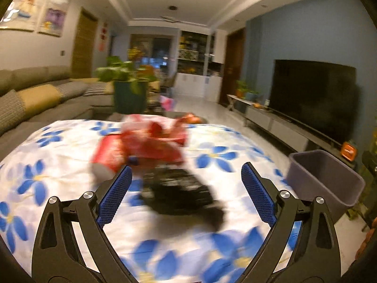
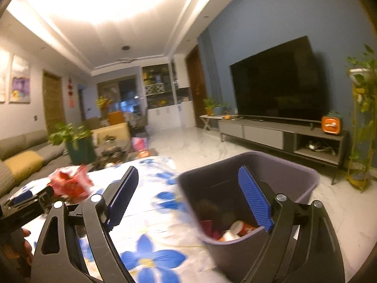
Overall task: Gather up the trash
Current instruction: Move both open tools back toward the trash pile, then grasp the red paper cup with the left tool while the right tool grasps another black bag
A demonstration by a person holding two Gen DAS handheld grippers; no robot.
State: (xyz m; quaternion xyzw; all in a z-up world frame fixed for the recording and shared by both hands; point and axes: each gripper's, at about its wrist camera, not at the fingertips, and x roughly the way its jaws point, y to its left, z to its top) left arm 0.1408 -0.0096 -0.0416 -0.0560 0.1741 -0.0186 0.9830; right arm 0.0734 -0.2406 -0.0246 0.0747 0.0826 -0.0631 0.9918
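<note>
- Left wrist view: the left gripper (image 1: 186, 188) hangs over a table covered with a white cloth printed with blue flowers (image 1: 223, 155); its jaws stand wide apart and hold nothing.
- Ahead of the blue finger pads (image 1: 115, 193) lies the trash on the cloth: a blurred black object (image 1: 183, 193) nearest the gripper, between the lines of the two fingers, its kind too smeared to tell.
- Just beyond it sits a crumpled red wrapper (image 1: 155, 139), and touching that on the left a red cup (image 1: 108, 155) lies on its side.
- A dark grey bin (image 1: 329, 179) stands off the right edge of the table, well apart from the trash pile.
- Behind are a grey sofa (image 1: 35, 94), a potted plant (image 1: 129, 87) and a dark television (image 1: 313, 99) against a blue wall.
- Right wrist view: the right gripper (image 2: 188, 195) is over the table's edge, its jaws wide apart and empty.
- The right finger pad overlaps the bin (image 2: 294, 176) in the picture; whether it touches the rim cannot be told.
- Inside the bin lie red and white cups (image 2: 238, 231) and some darker pieces, blurred.
- On the left, the red wrapper (image 2: 70, 184) rests on the flowered cloth (image 2: 150, 259), with the left gripper (image 2: 30, 200) just beside it, partly out of frame.
</note>
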